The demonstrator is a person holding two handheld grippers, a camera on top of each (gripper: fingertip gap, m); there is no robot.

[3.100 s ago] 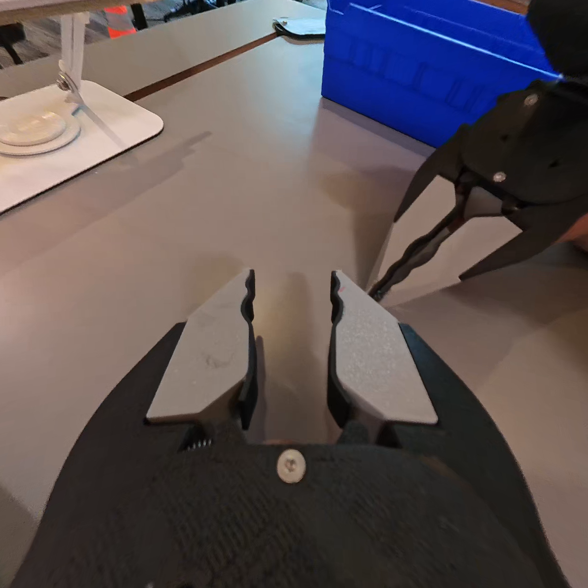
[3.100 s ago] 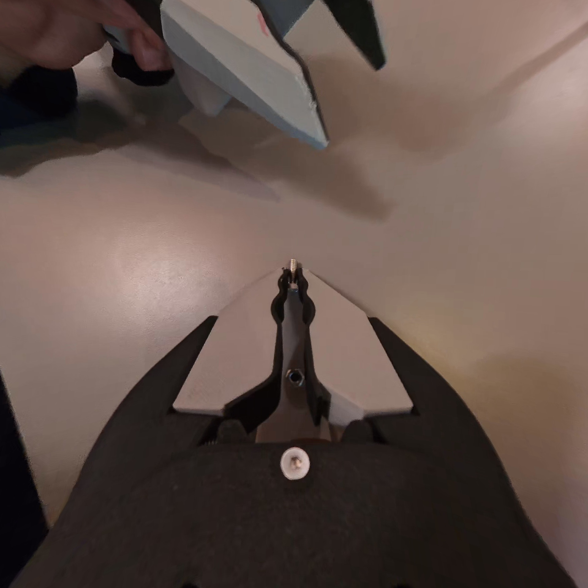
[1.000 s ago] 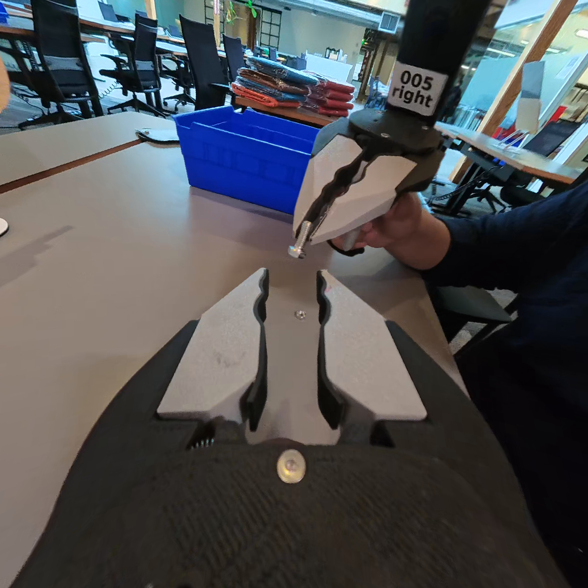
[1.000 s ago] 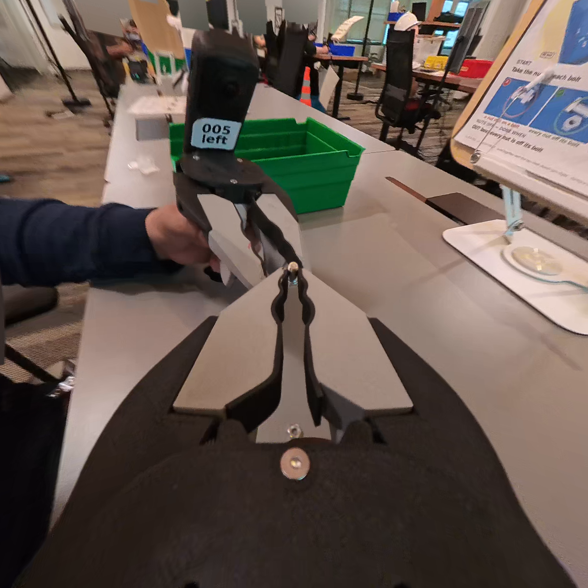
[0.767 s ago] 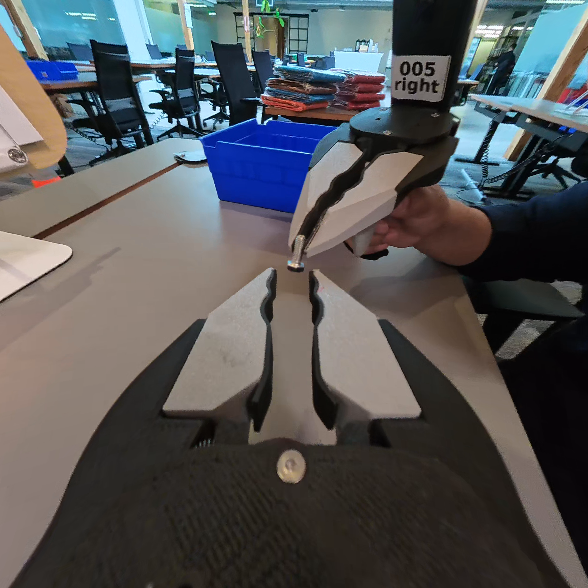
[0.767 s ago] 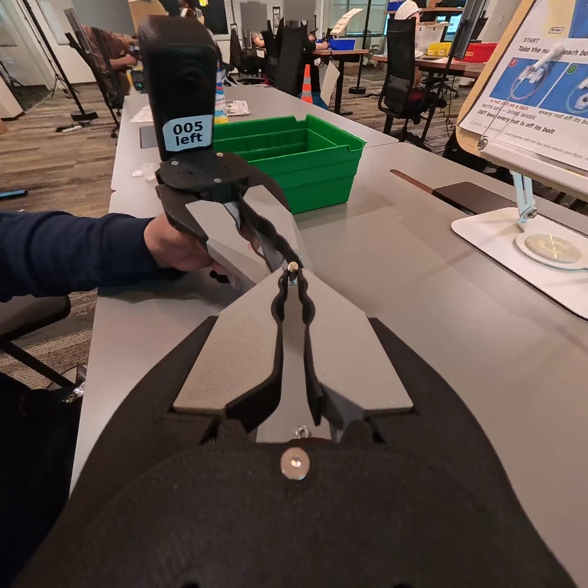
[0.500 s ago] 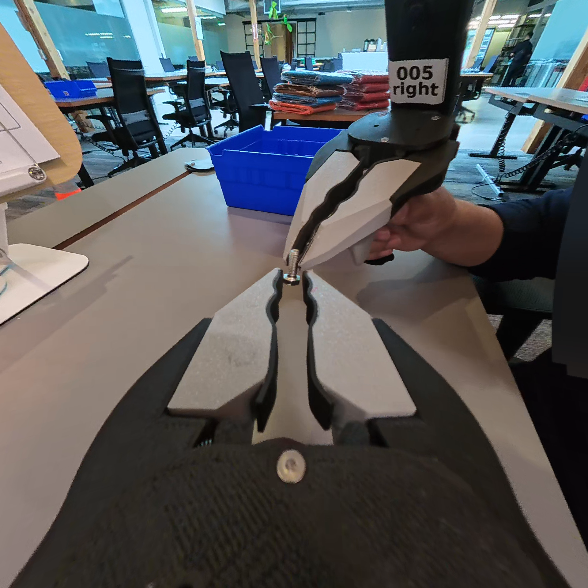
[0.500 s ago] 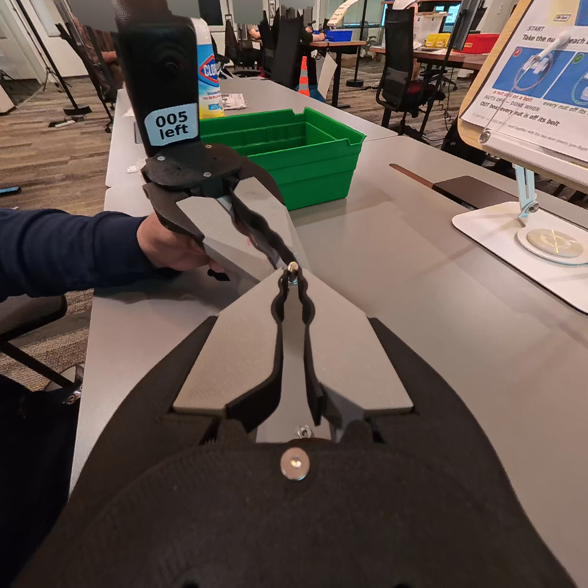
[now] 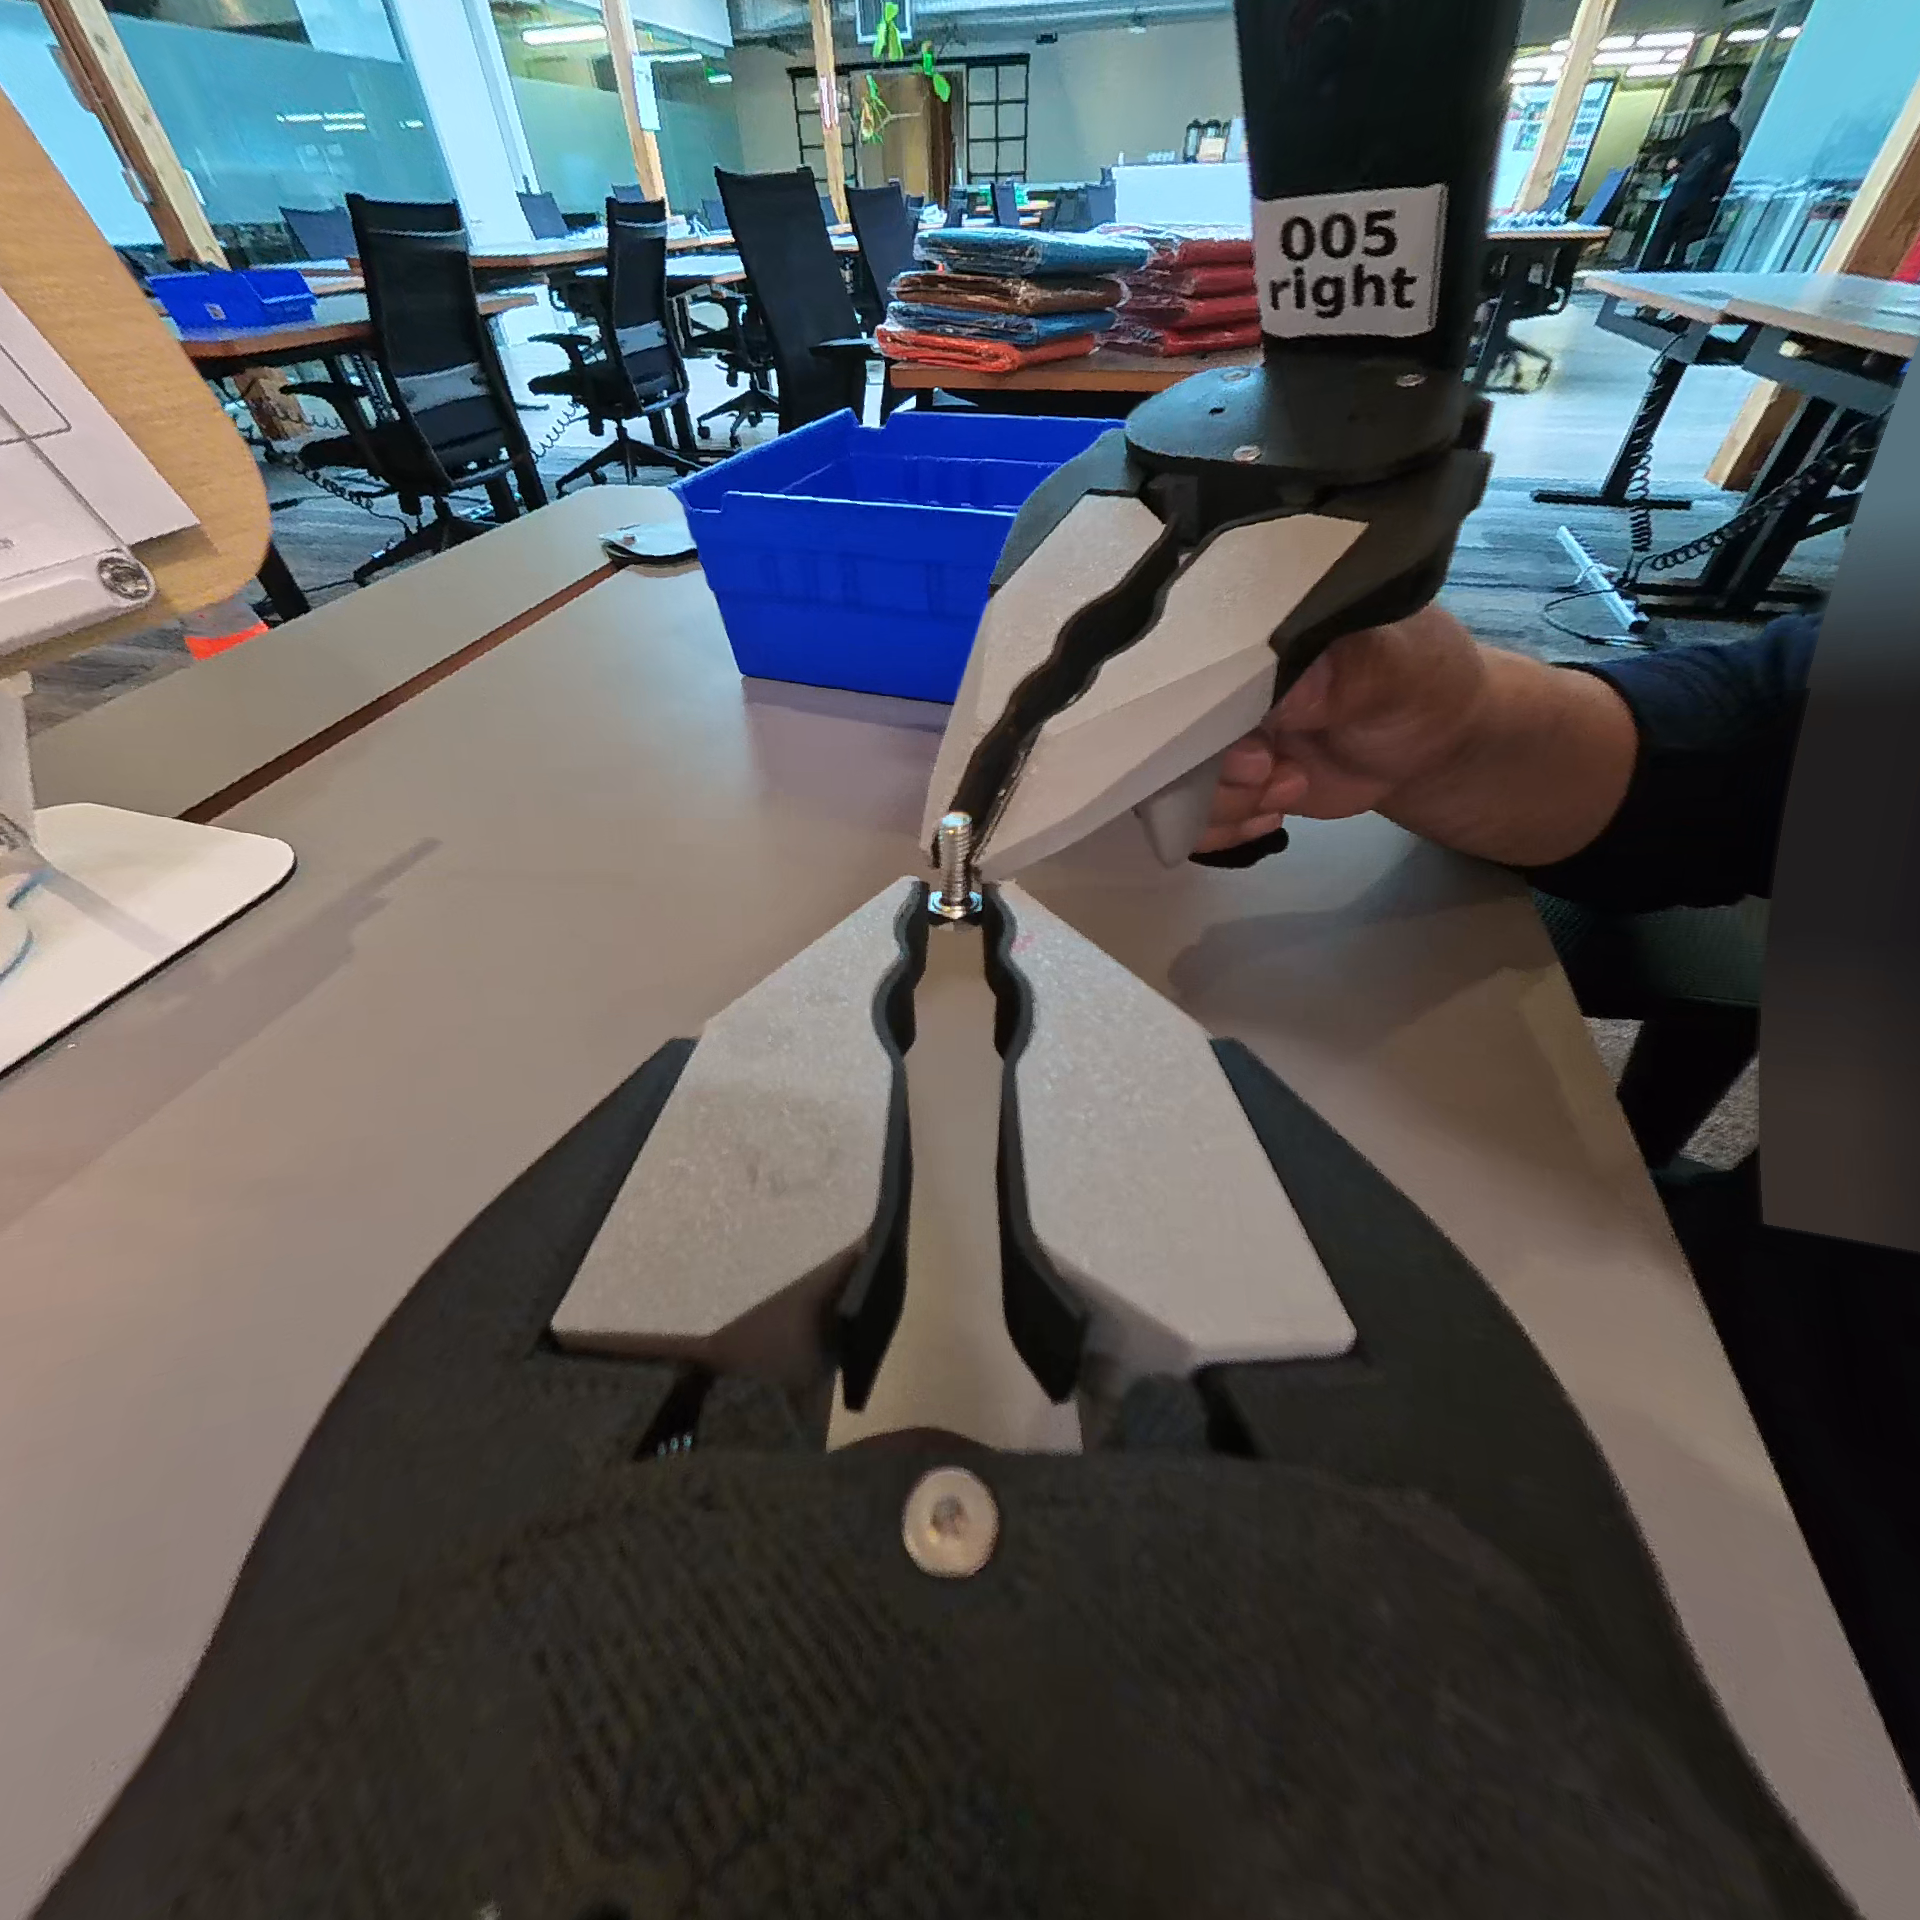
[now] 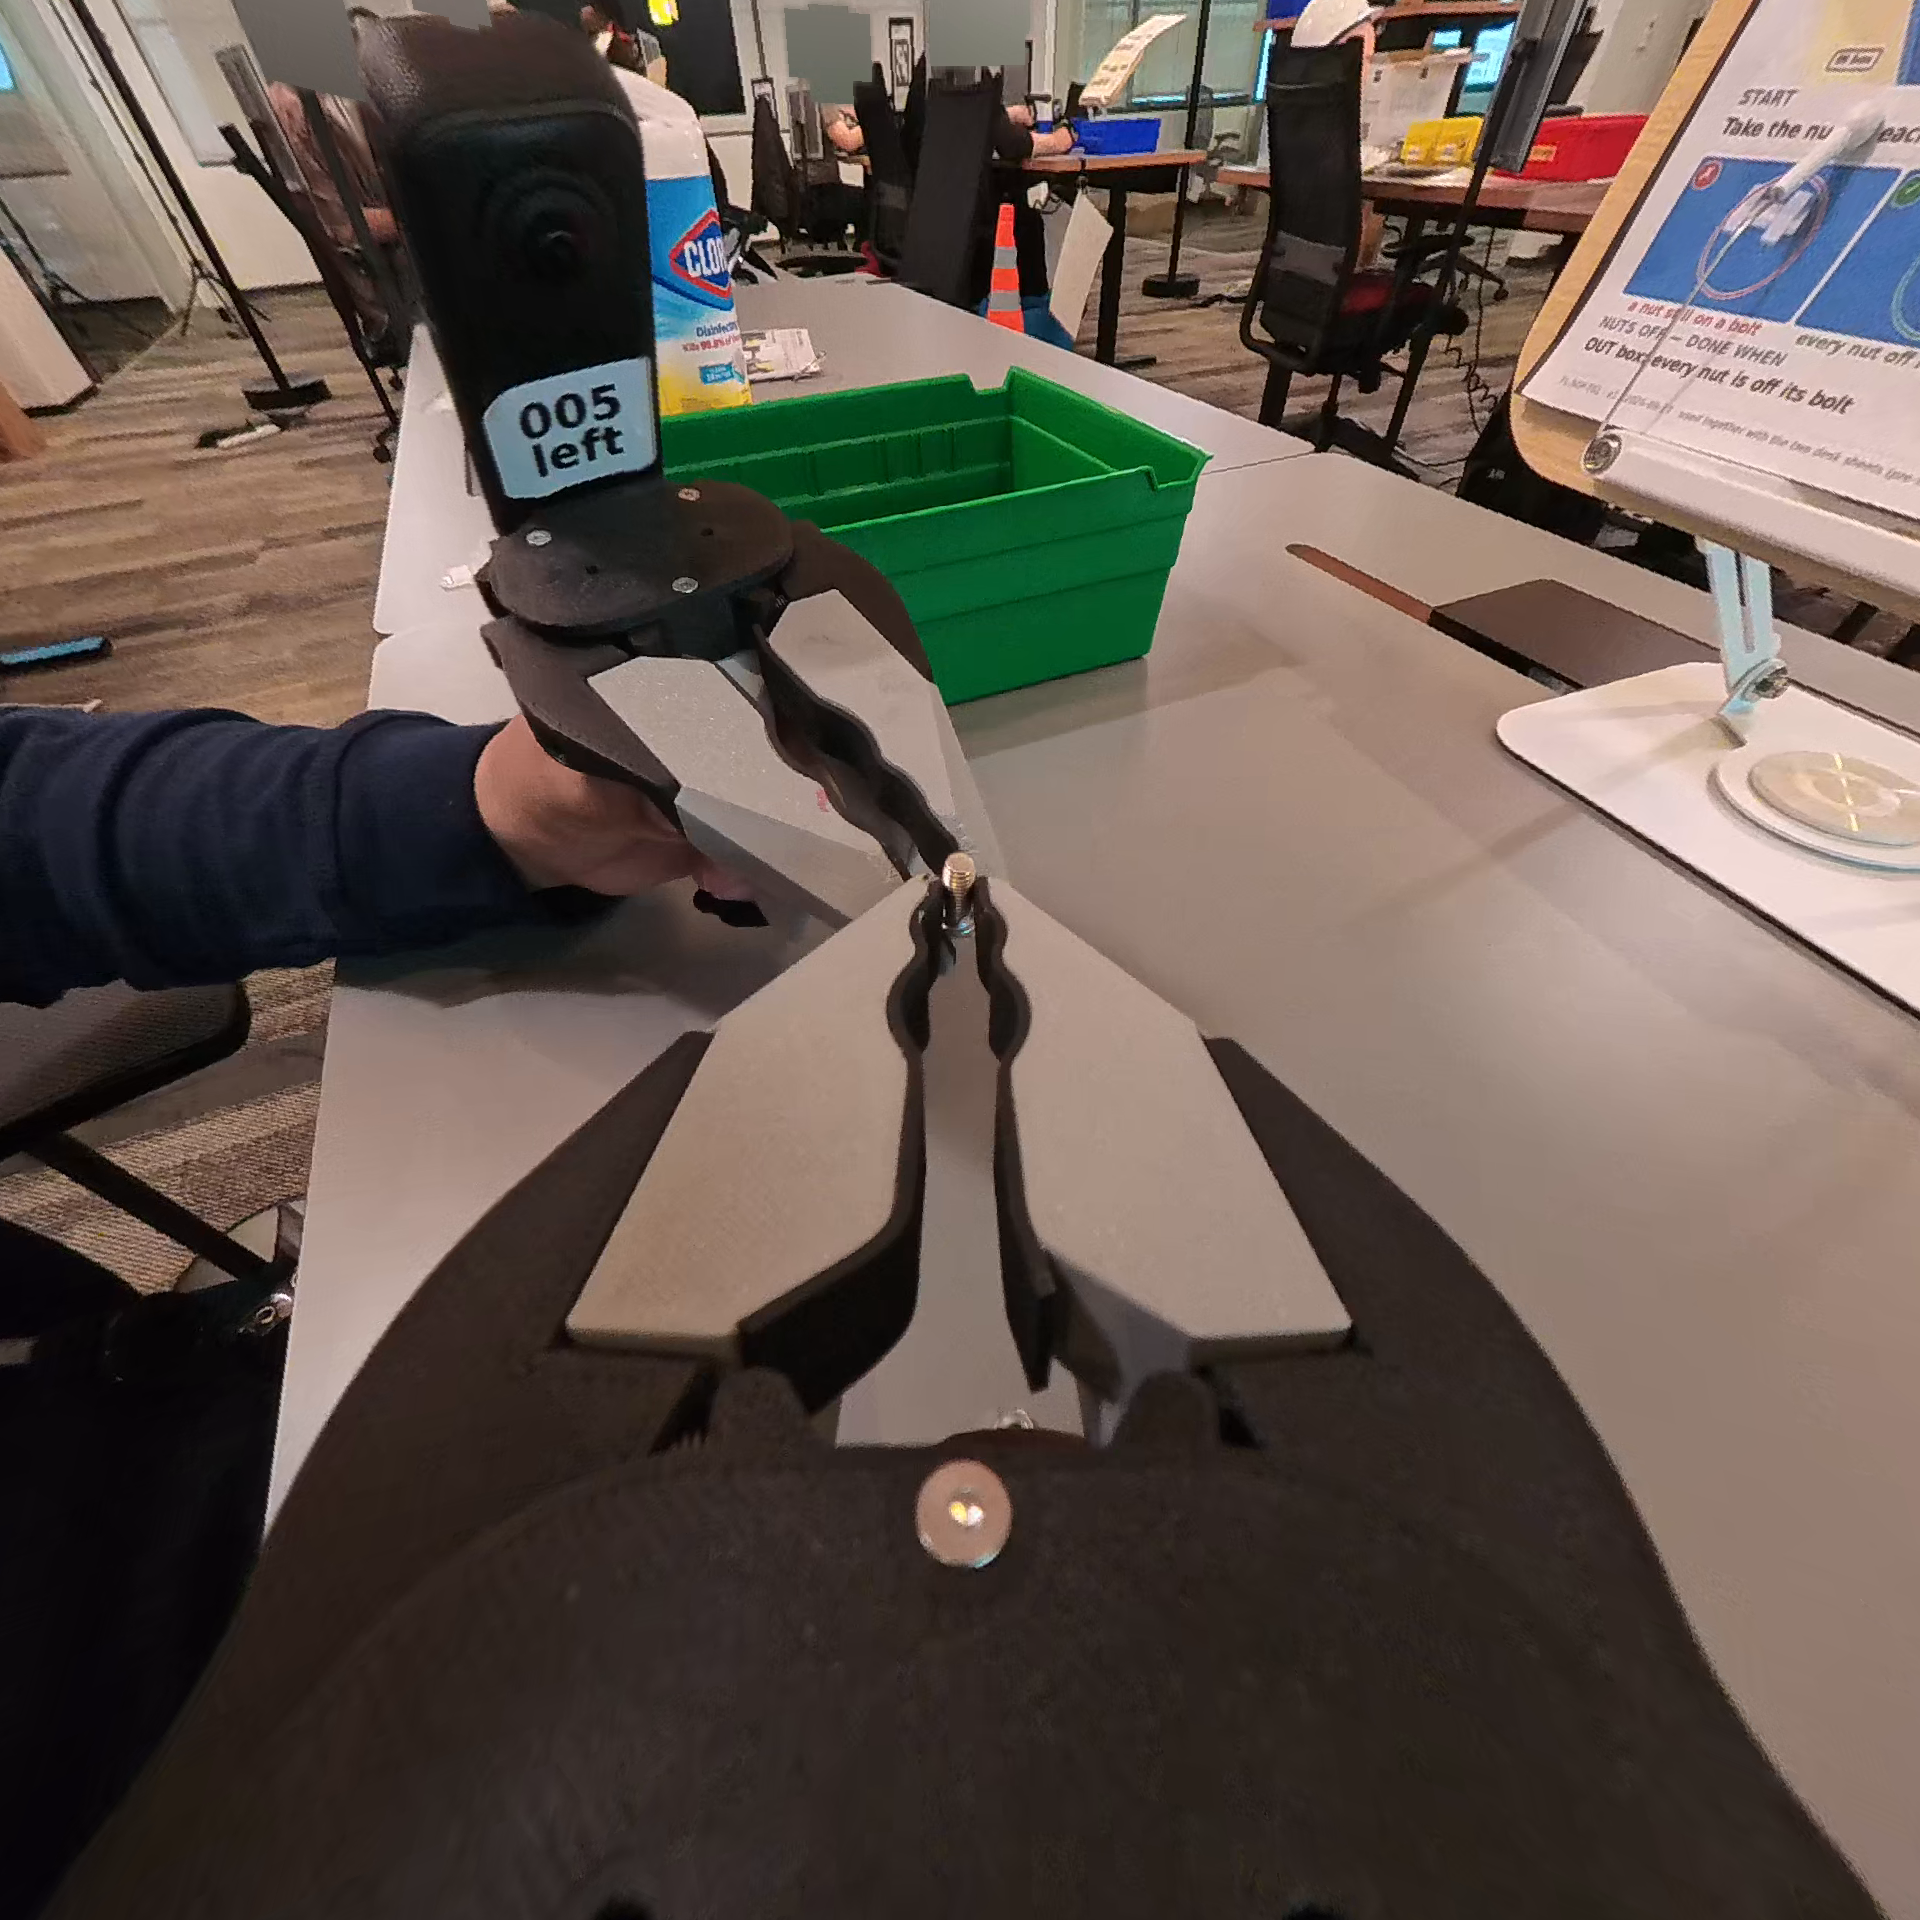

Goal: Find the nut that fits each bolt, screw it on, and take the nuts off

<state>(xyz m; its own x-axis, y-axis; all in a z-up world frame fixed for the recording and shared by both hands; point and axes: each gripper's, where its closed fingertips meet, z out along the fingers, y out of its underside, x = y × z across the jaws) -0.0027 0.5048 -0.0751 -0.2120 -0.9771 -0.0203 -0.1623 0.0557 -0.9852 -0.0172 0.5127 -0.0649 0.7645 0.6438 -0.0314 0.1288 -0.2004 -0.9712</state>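
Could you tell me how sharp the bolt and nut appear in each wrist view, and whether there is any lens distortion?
Left wrist view: bolt and nut sharp, table edges bowed by the wide lens. Right wrist view: bolt sharp, nut partly shadowed, green bin slightly curved.

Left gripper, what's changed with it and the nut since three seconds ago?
The left gripper was open and empty over the table; it has since closed on the nut, lifted it off the grey table and brought it up to the bolt, whose shaft now passes through the nut. The right gripper stayed shut on the bolt throughout.
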